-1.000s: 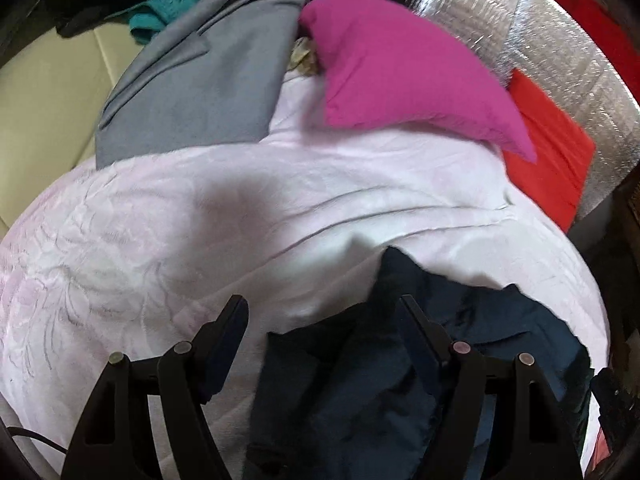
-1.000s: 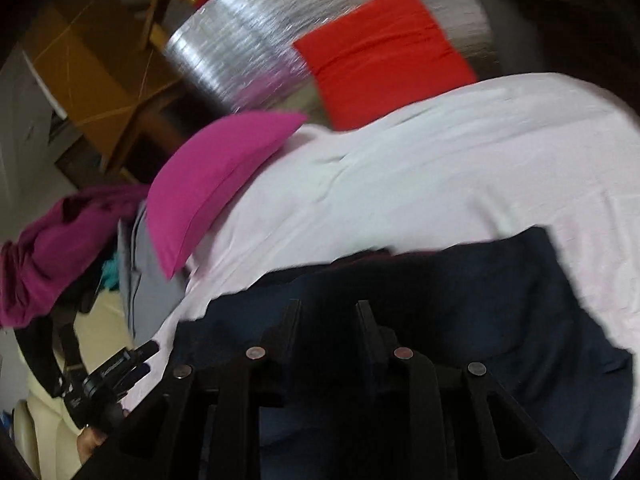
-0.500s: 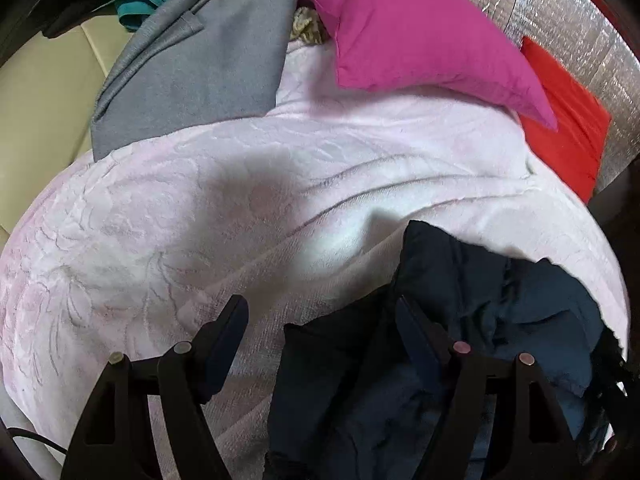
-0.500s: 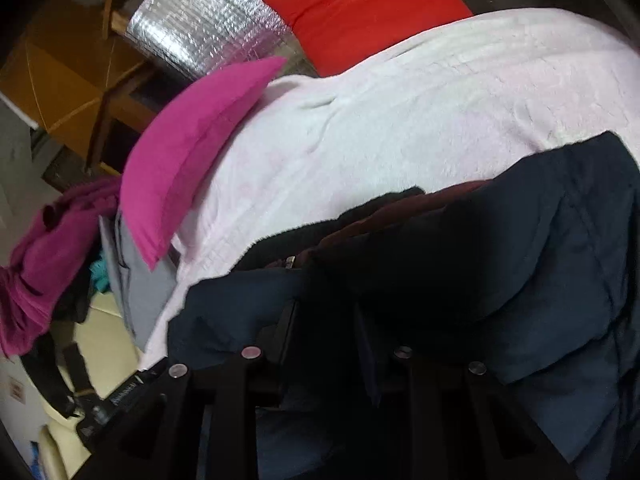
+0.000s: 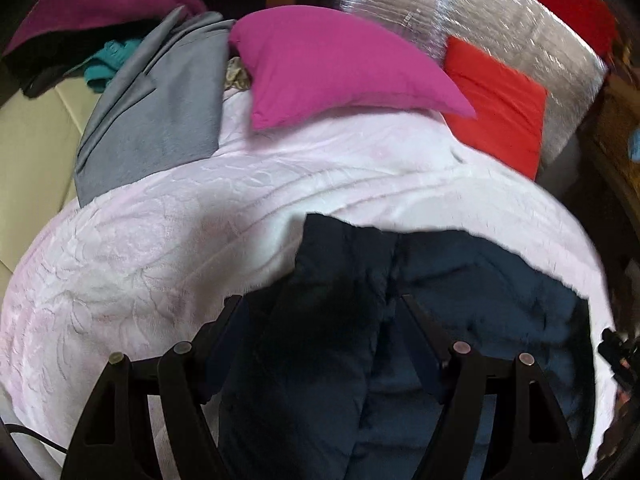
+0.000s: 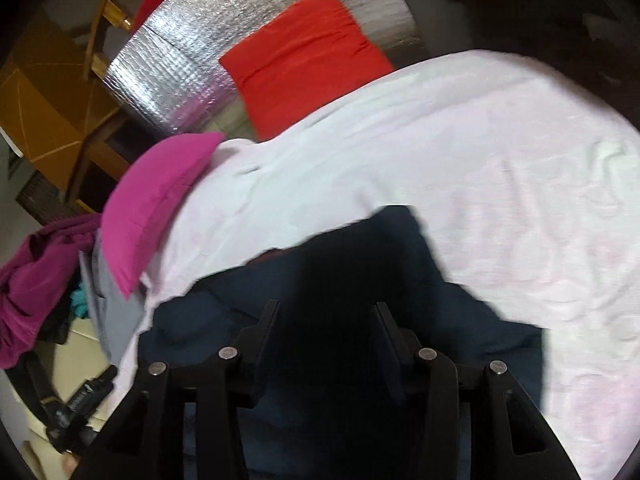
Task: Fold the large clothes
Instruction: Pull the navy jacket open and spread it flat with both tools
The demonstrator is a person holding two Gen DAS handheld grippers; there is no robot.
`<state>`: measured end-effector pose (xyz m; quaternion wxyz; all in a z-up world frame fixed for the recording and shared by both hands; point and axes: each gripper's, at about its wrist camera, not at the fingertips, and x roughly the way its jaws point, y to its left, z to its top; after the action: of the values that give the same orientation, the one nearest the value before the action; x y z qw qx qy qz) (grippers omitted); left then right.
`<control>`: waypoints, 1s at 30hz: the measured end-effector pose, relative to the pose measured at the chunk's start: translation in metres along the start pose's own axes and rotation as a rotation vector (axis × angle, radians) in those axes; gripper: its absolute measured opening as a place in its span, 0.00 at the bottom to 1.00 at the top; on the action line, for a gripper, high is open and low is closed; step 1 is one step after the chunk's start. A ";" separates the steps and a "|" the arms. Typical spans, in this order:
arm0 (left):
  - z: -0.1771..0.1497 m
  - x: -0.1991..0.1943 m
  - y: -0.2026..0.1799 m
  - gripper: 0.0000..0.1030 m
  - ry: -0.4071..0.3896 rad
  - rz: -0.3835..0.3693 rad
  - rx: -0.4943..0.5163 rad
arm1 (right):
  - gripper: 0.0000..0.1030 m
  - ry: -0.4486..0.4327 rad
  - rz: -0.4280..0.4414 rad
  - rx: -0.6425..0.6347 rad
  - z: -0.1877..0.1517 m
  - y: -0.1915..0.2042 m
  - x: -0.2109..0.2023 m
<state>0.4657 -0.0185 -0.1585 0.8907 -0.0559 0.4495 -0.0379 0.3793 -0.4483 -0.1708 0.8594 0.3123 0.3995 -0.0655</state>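
Note:
A dark navy padded jacket lies on a pale pink blanket, at the bottom of both views. My left gripper is open, its fingers straddling the jacket's left part, just above the fabric. In the right wrist view the jacket fills the lower middle. My right gripper is open with the jaws spread over the dark cloth; I cannot tell if they touch it.
A magenta pillow and a grey garment lie at the blanket's far side. A red cushion leans on a silver foil panel. A purple cloth pile and wooden furniture stand to the left.
The jacket has spread flatter on the blanket. My right gripper's jaws have opened wider and let go of the dark cloth. My left gripper has shifted over the jacket's left part.

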 end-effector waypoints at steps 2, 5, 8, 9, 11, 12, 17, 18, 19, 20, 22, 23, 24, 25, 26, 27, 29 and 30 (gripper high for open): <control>-0.008 0.005 -0.005 0.75 0.016 0.031 0.030 | 0.45 0.039 -0.007 0.003 -0.005 -0.008 0.005; -0.023 0.026 -0.009 0.75 0.091 0.100 0.073 | 0.44 0.107 -0.027 0.008 -0.016 -0.024 0.022; -0.032 0.029 -0.012 0.75 0.089 0.131 0.109 | 0.37 0.100 -0.023 0.010 -0.019 -0.029 0.016; -0.033 0.023 -0.013 0.75 0.081 0.131 0.114 | 0.37 0.095 -0.004 0.021 -0.020 -0.029 0.009; -0.036 0.006 -0.014 0.75 0.044 0.104 0.114 | 0.37 0.062 0.028 0.015 -0.021 -0.029 -0.013; -0.037 -0.003 -0.014 0.75 0.026 0.091 0.111 | 0.37 0.056 0.029 0.006 -0.023 -0.029 -0.019; -0.053 -0.043 -0.012 0.75 -0.061 0.011 0.112 | 0.36 0.063 0.093 -0.024 -0.051 -0.028 -0.055; -0.059 -0.050 -0.013 0.75 -0.076 0.005 0.125 | 0.36 0.071 0.102 -0.031 -0.057 -0.025 -0.058; -0.064 -0.055 -0.013 0.75 -0.084 0.005 0.136 | 0.36 0.077 0.108 -0.042 -0.064 -0.023 -0.062; -0.071 -0.061 -0.015 0.75 -0.091 0.007 0.148 | 0.36 0.081 0.111 -0.051 -0.073 -0.020 -0.066; -0.086 -0.069 -0.018 0.75 -0.092 0.004 0.169 | 0.36 0.091 0.124 -0.059 -0.085 -0.017 -0.071; -0.092 -0.069 -0.018 0.75 -0.085 0.002 0.178 | 0.36 0.099 0.135 -0.061 -0.091 -0.015 -0.072; -0.099 -0.070 -0.019 0.75 -0.076 0.003 0.183 | 0.36 0.106 0.139 -0.062 -0.096 -0.014 -0.072; -0.106 -0.069 -0.018 0.75 -0.061 0.005 0.190 | 0.36 0.116 0.138 -0.064 -0.101 -0.011 -0.070; -0.110 -0.066 -0.018 0.75 -0.040 0.011 0.199 | 0.36 0.133 0.132 -0.069 -0.106 -0.010 -0.066; -0.114 -0.062 -0.018 0.75 -0.017 0.024 0.210 | 0.36 0.155 0.116 -0.076 -0.111 -0.009 -0.060; -0.119 -0.054 -0.017 0.80 -0.006 0.043 0.223 | 0.38 0.184 0.072 -0.101 -0.119 -0.006 -0.047; -0.119 -0.051 -0.016 0.82 -0.007 0.048 0.230 | 0.38 0.190 0.063 -0.108 -0.120 -0.006 -0.043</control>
<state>0.3388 -0.0363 -0.1858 0.8935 0.0574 0.4401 -0.0676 0.2703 -0.3879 -0.2004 0.8348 0.2827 0.4722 0.0131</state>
